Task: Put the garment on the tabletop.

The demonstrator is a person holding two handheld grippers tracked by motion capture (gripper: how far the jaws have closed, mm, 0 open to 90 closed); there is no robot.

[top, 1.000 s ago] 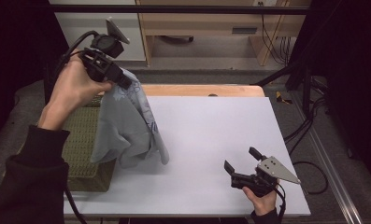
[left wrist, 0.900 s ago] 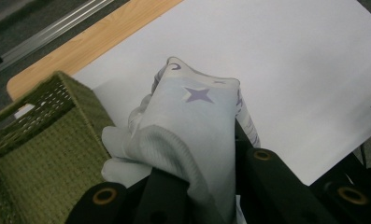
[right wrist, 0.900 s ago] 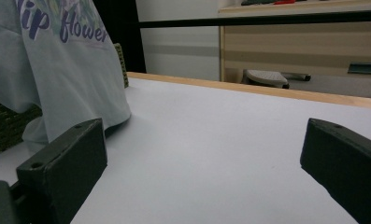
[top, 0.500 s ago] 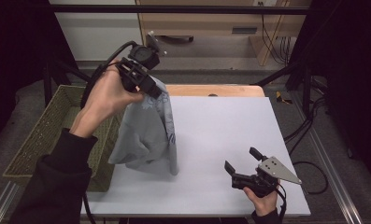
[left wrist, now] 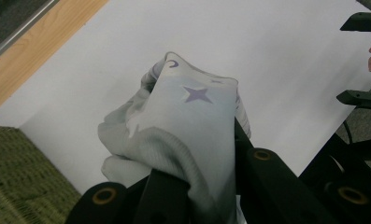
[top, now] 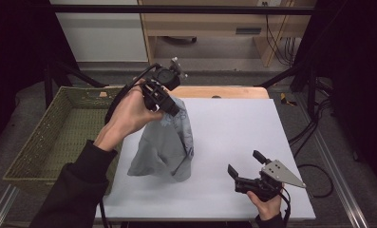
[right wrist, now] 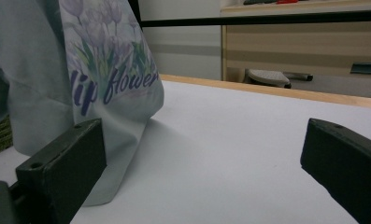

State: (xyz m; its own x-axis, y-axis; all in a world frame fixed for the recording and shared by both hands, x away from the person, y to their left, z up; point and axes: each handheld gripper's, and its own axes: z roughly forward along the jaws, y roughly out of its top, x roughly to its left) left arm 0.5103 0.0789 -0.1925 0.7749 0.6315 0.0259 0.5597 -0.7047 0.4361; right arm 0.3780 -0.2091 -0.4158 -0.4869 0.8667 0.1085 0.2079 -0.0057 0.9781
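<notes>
the right gripper [top: 244,165] rests low on the near right part of the white tabletop [top: 243,128], held by a hand [top: 267,205] at the near edge. its fingers [top: 232,171] stand wide apart with nothing between them, pointing left toward the shirt. in the right gripper view the two black fingers [right wrist: 64,161] frame bare tabletop, and the shirt [right wrist: 80,70] hangs just beyond the left one, its hem meeting the surface; a print of purple flowers with lettering shows on the cloth.

farther in, the pale grey-blue shirt [top: 164,142] sits left of the tabletop's middle. its lower part is bunched and crumpled on the surface, while its top is drawn up into a peak. the cloth lies well apart from the right gripper.

at that peak the left gripper [top: 172,108] is clenched on the shirt, its fingers pointing down and toward the right. the left hand [top: 127,116] holds it above the tabletop's left part, a dark sleeve [top: 77,190] running back to the near left corner. in the left gripper view the fingers [left wrist: 262,172] squeeze a ribbed edge of the shirt [left wrist: 188,121], which bulges out past them with a purple star and a crescent on it; the tabletop [left wrist: 248,42] lies below.

left of the tabletop, beside the hand, stands a green woven basket [top: 48,142]. a wooden strip [top: 224,91] borders the tabletop's far edge. beyond it are a wooden bench [top: 210,23] and cables [top: 278,42] on the floor.
</notes>
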